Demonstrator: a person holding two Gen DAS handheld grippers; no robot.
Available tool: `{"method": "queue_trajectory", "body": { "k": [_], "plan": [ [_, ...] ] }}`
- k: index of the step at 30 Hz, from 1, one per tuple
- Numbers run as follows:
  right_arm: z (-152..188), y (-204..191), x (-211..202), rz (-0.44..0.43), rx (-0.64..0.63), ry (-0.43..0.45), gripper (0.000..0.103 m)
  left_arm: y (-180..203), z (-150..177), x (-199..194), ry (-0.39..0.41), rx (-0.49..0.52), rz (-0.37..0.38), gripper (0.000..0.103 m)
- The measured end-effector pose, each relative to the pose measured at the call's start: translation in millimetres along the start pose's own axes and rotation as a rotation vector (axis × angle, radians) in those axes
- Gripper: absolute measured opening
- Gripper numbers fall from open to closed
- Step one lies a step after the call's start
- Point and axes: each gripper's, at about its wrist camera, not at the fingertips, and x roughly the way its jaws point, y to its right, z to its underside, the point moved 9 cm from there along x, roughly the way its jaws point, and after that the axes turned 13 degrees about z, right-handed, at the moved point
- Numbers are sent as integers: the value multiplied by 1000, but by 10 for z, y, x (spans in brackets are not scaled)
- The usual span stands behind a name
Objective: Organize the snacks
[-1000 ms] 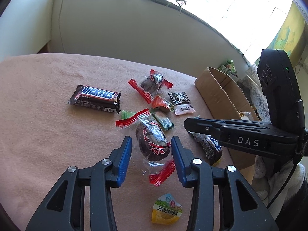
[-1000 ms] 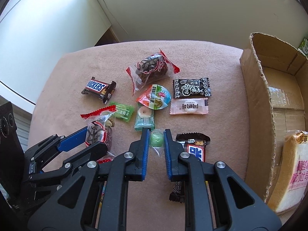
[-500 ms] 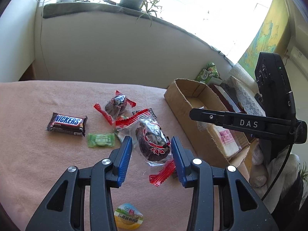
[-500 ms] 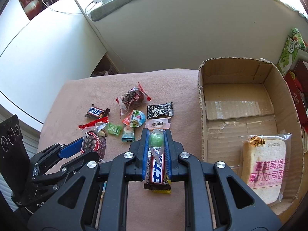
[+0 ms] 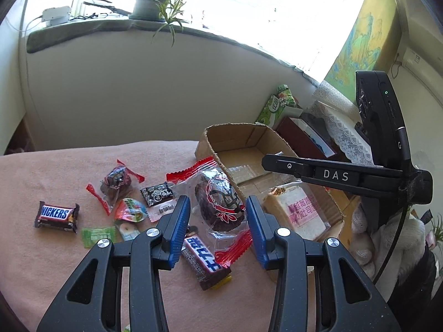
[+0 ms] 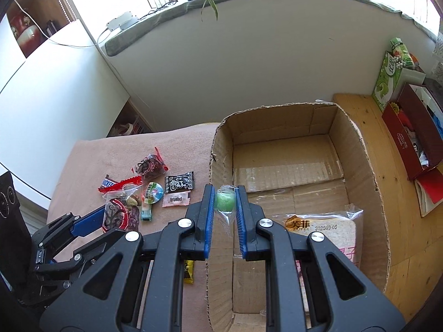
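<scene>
My left gripper is shut on a clear red-edged bag with a dark cake and holds it in the air near the left wall of the cardboard box. It also shows in the right wrist view. My right gripper is shut on a small green wrapped candy, held above the left wall of the box. A packet of sliced bread lies inside the box. Several snacks lie on the pink cloth, among them a Snickers bar and a brown bar with blue-white label.
A second red-edged cake bag, a black packet, a round lidded cup and a green candy lie left of the box. A wooden surface with a red box and green carton lies to the right.
Both grippers rose and moved right toward the box with their snacks. The brown bar that showed under the green candy now lies on the cloth.
</scene>
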Motion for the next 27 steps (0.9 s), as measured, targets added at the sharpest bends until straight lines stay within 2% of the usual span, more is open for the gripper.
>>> {"method": "queue_trajectory", "body": {
  "k": [7, 15, 27],
  "plan": [
    [-105, 302, 77, 31, 31, -1, 15, 248, -158, 284, -18, 58, 20, 40],
    [-209, 581, 206, 58, 57, -6, 15, 353, -239, 589, -49, 89, 21, 40],
    [-305, 779, 381, 71, 89, -25, 15, 466, -258, 786, -80, 121, 22, 41]
  ]
}}
